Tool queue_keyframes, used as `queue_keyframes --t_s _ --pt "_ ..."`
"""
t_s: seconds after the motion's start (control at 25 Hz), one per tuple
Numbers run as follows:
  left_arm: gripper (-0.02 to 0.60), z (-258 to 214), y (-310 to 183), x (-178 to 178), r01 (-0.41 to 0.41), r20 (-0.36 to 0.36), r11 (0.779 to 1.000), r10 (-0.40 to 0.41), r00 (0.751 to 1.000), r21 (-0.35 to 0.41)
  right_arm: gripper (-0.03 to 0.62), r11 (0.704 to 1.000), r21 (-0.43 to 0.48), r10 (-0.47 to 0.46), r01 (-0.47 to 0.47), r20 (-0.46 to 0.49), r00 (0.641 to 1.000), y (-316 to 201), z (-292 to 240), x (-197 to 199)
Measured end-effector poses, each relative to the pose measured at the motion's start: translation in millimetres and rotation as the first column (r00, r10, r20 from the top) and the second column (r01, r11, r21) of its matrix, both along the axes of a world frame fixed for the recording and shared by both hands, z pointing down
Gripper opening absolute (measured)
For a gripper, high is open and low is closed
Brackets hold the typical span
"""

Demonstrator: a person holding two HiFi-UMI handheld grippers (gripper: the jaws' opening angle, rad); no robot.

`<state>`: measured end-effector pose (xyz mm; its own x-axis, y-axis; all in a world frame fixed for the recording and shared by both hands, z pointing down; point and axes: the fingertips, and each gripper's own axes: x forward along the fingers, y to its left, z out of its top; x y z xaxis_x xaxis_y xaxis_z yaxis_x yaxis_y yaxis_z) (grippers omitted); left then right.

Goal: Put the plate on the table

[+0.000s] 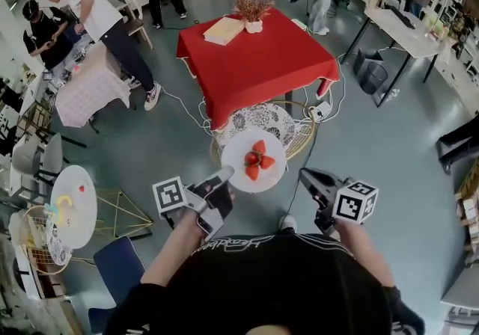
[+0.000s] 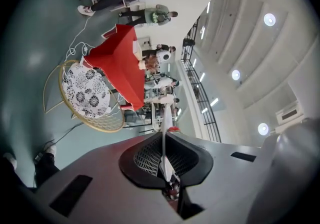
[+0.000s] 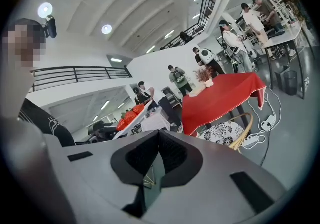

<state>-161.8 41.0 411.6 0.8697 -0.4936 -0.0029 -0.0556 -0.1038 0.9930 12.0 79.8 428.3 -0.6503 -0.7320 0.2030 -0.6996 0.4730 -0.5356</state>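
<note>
White round plate (image 1: 238, 149), smooth and glazed-looking, carrying three red strawberries (image 1: 258, 160). I judge it stiff, breakable and slippery, with berries free to slide if tilted; best hold is the rim, kept level.

My left gripper (image 1: 226, 174): jaws clamped on plate's near-left rim. Plate in air, short of near edge of square red-clothed table (image 1: 262, 64).

My right gripper (image 1: 304, 174): jaws together, empty, just beside plate.

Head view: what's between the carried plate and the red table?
A round chair with a floral seat stands between the plate and the red table, at the table's near edge. Head view shows it; so does the left gripper view.
</note>
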Motion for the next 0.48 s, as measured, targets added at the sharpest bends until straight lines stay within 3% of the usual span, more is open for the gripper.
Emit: queue_keyframes --t_s 0.2,0.48 --pt "0.018 -1.0 -41.8 43.4 0.041 -0.002 0.999 -0.041 0.999 -0.014 0.008 0.998 -0.035 -0.050 0.051 0.013 0.999 -49.5 2.1 41.3" --pt "0.018 -17.1 -104.6 104.0 0.077 -0.015 0.997 -0.076 0.997 0.015 0.008 0.995 0.009 -0.100 0.100 0.001 0.995 -119.0 -18.0 95.6"
